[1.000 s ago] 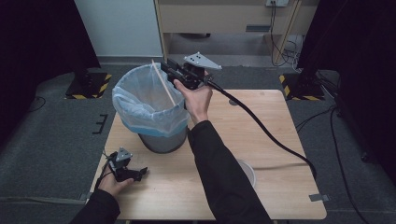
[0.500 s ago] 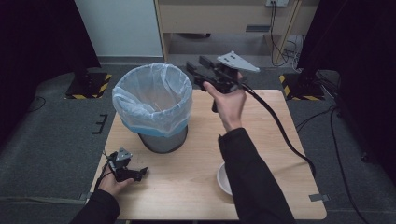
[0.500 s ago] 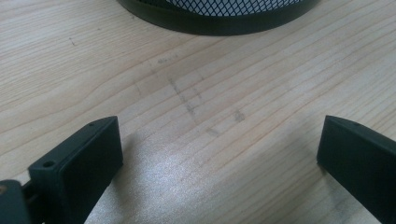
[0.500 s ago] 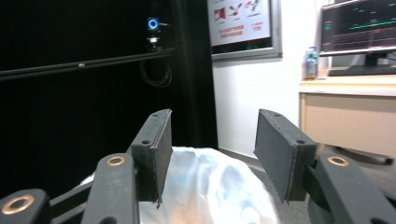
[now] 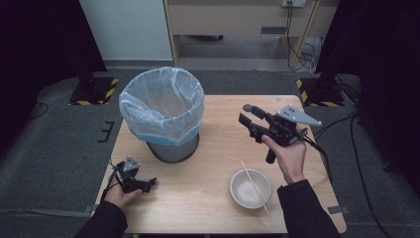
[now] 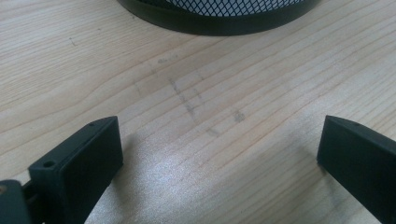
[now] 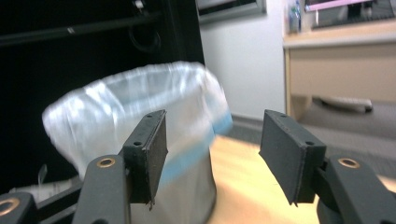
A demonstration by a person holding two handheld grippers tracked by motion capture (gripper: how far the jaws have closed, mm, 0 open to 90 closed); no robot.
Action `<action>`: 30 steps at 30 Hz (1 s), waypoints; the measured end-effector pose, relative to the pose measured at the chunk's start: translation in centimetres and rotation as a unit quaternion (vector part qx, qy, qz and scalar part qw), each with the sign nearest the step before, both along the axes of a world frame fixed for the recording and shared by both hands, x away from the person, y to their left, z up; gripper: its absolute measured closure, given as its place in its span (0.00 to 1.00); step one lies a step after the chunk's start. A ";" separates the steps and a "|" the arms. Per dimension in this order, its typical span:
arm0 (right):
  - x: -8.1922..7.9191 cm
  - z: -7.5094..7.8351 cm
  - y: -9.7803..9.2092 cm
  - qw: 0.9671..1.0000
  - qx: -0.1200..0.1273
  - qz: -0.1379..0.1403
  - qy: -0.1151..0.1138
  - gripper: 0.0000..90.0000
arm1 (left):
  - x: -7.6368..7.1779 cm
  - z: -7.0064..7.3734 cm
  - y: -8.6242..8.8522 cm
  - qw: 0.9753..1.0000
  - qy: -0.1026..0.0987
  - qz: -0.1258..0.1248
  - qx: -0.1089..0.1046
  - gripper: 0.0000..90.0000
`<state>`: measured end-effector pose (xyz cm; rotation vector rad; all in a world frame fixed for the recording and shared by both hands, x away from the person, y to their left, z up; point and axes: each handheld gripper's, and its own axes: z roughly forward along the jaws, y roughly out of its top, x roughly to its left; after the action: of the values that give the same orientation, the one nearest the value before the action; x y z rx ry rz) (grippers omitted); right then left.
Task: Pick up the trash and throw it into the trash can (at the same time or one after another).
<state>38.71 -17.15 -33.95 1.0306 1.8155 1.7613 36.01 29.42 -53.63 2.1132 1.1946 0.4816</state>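
Observation:
A mesh bin lined with a pale plastic bag stands at the table's back left. To its right, my right gripper is held above the table, open and holding nothing. In the right gripper view its jaws point at the blurred bin. A white bowl sits near the front edge with a wooden chopstick lying across it. My left gripper rests on the front left of the table, open. Its jaws stand wide apart over bare wood, with the bin's base just beyond.
The wooden table has free room between the bin and the bowl. A black cable trails from the right gripper over the right edge. Grey floor and a cabinet lie beyond the table.
The right gripper held a thin stick over the bin's rim a second ago. It has since swung right and toward the person, with nothing in its jaws. The left gripper has stayed put.

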 end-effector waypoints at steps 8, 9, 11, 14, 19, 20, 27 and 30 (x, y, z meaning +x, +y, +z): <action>-2.6 -6.0 -3.0 0.999 -0.020 -0.017 0.036 0.44 | 0.0 0.0 0.0 1.000 0.000 0.000 0.000 0.00; -2.8 -6.6 -3.3 0.999 -0.019 -0.020 0.039 0.44 | 0.0 0.0 0.0 1.000 0.000 0.000 0.000 0.00; -3.0 -7.5 -3.8 0.998 -0.029 -0.022 0.053 0.43 | 0.0 0.0 0.0 1.000 0.000 0.001 0.000 0.00; -3.6 -8.2 -4.7 0.997 -0.035 -0.031 0.054 0.43 | 0.0 0.0 0.0 1.000 0.000 0.001 0.000 0.00; -4.5 -9.6 -5.8 0.995 -0.050 -0.042 0.076 0.43 | 0.0 0.0 0.0 1.000 0.000 0.001 0.000 0.00; -4.6 -10.0 -5.8 0.994 -0.056 -0.043 0.079 0.43 | 0.0 0.0 0.0 1.000 0.000 0.001 0.000 0.00; -5.4 -12.3 -4.5 0.984 -0.109 -0.009 0.139 0.52 | 0.0 0.0 0.0 1.000 0.000 0.001 0.000 0.00; -5.6 -12.7 -4.0 0.980 -0.116 -0.005 0.162 0.57 | 0.0 0.0 0.0 1.000 0.000 0.001 0.000 0.00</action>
<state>33.11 -21.16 -46.67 1.2817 2.1445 1.3938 35.99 29.39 -53.62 2.1119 1.1970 0.4810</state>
